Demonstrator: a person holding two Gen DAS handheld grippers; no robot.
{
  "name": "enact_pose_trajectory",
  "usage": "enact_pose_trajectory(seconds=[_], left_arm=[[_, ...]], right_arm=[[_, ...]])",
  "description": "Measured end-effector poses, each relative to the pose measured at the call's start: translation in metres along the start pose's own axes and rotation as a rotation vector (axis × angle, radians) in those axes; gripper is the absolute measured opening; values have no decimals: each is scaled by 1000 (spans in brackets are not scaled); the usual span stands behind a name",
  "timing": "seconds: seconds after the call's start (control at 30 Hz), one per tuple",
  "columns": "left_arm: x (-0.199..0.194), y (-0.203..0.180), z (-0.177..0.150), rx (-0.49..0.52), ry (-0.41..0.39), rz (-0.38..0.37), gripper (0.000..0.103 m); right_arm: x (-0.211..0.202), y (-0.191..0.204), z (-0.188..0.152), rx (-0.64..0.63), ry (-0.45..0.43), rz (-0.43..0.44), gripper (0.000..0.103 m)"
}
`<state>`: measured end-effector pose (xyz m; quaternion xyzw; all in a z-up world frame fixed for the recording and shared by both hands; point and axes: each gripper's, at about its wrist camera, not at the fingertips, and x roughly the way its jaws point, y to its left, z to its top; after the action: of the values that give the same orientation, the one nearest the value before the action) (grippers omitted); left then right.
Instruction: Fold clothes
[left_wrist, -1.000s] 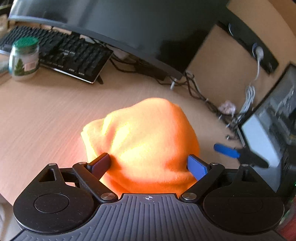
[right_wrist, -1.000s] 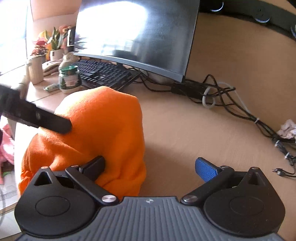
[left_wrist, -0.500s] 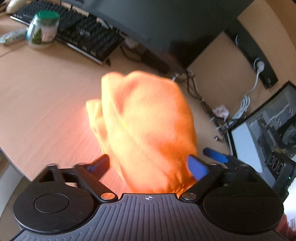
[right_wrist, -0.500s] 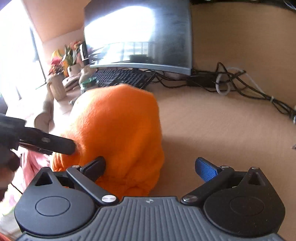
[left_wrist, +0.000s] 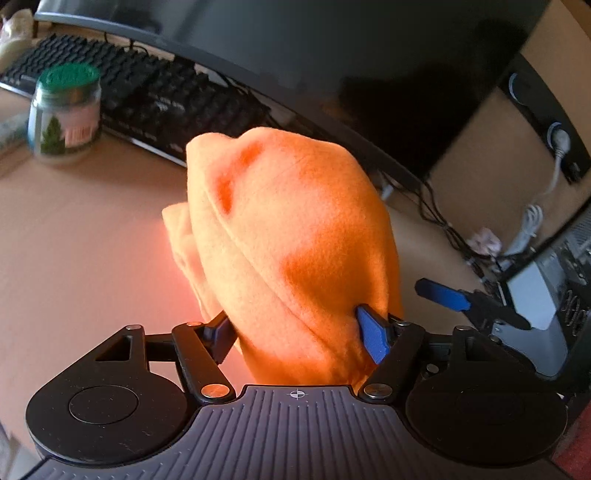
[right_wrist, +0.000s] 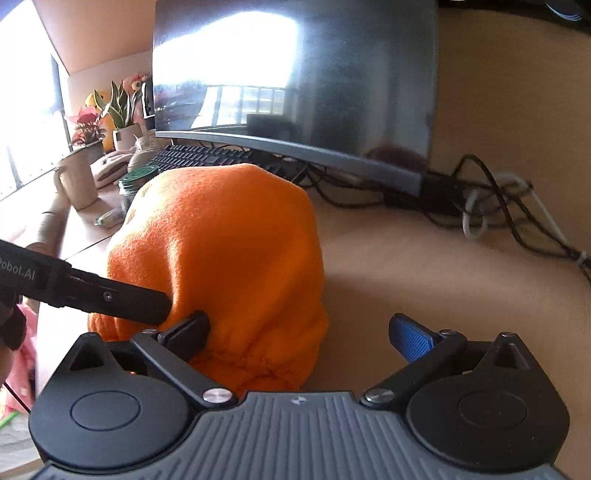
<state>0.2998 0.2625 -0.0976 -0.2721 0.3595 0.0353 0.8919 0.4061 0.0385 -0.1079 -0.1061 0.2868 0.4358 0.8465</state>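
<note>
An orange fleece garment (left_wrist: 295, 229) lies bunched in a tall heap on the wooden desk (left_wrist: 81, 236). My left gripper (left_wrist: 295, 332) has the near end of the heap between its pads. The blue pad (left_wrist: 373, 332) digs into the fleece, though the jaws are opening. My right gripper (right_wrist: 299, 332) stands open. Its black left finger (right_wrist: 188, 328) touches the garment (right_wrist: 221, 251), and its blue pad (right_wrist: 410, 336) hangs free over bare desk. One finger of the right gripper (left_wrist: 443, 295) shows at the right of the left wrist view. The left gripper's finger (right_wrist: 110, 295) pokes the fleece from the left.
A curved monitor (right_wrist: 295, 81) and a black keyboard (left_wrist: 147, 96) stand behind the garment. A glass jar with a green lid (left_wrist: 64, 110) sits at the left. Cables (right_wrist: 498, 206) trail at the back right. A mug (right_wrist: 75, 181) and potted plants (right_wrist: 110, 114) stand far left.
The left jaws have drawn in onto the fleece. The heap now stands taller and narrower. Both views have shifted, and the jar and keyboard sit nearer in the left wrist view.
</note>
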Motion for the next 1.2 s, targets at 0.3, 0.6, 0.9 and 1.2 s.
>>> enact_pose_trajectory(seconds=[0.3,0.6,0.9,1.2], left_arm=[[-66,4,31,67,-181,-57,84],[13,4,82,141,-77,-114,90],[52,13,80,131,-5,-141,92],[-22,31,91,44,-110,-169,95]], right_arm=[[-24,-3,10,37,-51,48,103],[-21,90,9,-392,-234,42,90],[22,78,-6,-362,-68,70,92],[-32,-5,12,108,-119,134,103]])
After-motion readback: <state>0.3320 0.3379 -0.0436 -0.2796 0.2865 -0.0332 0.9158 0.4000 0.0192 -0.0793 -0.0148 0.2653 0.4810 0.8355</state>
